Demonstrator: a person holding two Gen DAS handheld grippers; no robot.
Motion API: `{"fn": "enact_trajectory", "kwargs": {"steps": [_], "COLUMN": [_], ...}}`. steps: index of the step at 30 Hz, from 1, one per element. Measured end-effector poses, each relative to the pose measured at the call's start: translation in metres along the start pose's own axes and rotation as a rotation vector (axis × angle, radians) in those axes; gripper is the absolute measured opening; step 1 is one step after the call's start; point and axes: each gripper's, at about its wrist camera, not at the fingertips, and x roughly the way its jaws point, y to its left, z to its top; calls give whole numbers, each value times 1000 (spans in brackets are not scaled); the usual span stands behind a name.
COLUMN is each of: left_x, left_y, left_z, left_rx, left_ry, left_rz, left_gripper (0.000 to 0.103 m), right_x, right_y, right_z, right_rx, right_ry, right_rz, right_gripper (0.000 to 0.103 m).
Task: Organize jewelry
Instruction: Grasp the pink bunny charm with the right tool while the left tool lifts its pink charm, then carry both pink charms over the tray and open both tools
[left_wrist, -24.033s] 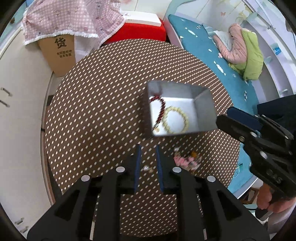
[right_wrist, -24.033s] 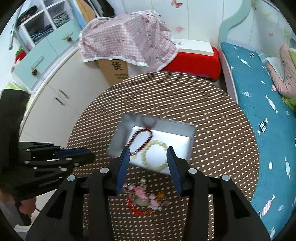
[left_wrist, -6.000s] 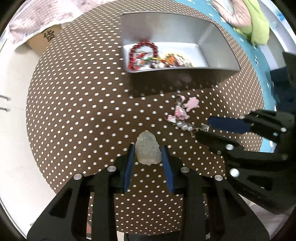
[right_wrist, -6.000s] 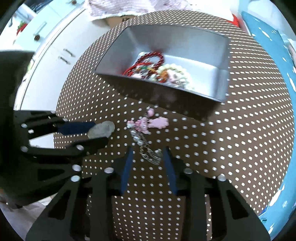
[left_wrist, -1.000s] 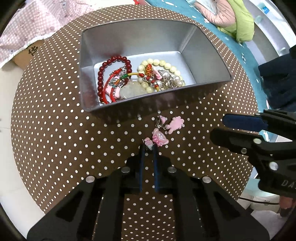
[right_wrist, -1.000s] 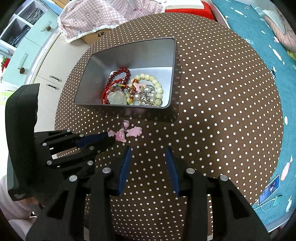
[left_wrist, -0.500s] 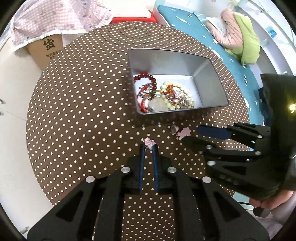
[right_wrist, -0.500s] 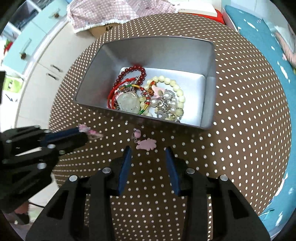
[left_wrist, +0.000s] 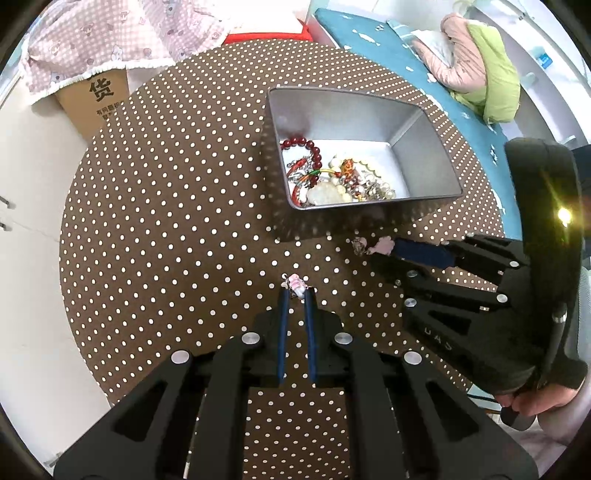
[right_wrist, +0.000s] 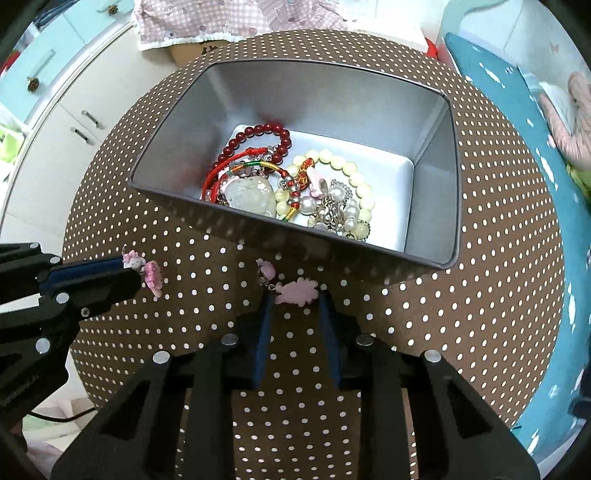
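A silver tin box (left_wrist: 424, 122) (right_wrist: 436, 158) stands on the round brown polka-dot table (left_wrist: 166, 206). It holds a red bead bracelet (right_wrist: 258, 133), a cream bead bracelet (right_wrist: 354, 177), a pale jade pendant (right_wrist: 251, 195) and tangled chains. My left gripper (left_wrist: 295, 295) is shut on a small pink charm piece (left_wrist: 296, 283), also seen in the right wrist view (right_wrist: 146, 271), lifted above the table. My right gripper (right_wrist: 295, 301) is open, its fingers either side of a pink charm (right_wrist: 297, 291) (left_wrist: 384, 244) lying on the table before the box.
A cardboard box (left_wrist: 98, 99) under a pink checked cloth (left_wrist: 110, 40) stands beyond the table. A red stool (left_wrist: 266, 37) and a teal bed (left_wrist: 406, 55) lie behind. White cabinets (right_wrist: 74, 110) are at the left.
My left gripper has lifted its pink charm piece away from the rest. My right gripper has moved down and forward, and its open fingers now flank the pink charm on the table.
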Motion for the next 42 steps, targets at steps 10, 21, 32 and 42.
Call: {"fn": "enact_trajectory", "kwargs": {"steps": [10,21,32,42], "left_x": [-21,-35,-12,-14], "left_y": [-14,-39,-23,-21], "left_z": [2,28,20,17], "left_rx": [43,108,48,49], "left_ry": [-51,-102,-40,-44], "left_rz": [-17,-38,-14,-9], "left_gripper": [8,8,8,8], "right_x": [-23,-60,-1,2], "right_y": [-18,-32,-15,-20], "right_z": [-11,-4,-4,2], "right_rx": [92,90,-79,-71], "right_ry": [-12,-67,-11,-3], "right_rz": [48,83,-13,-21], "right_gripper": [22,19,32,18]}}
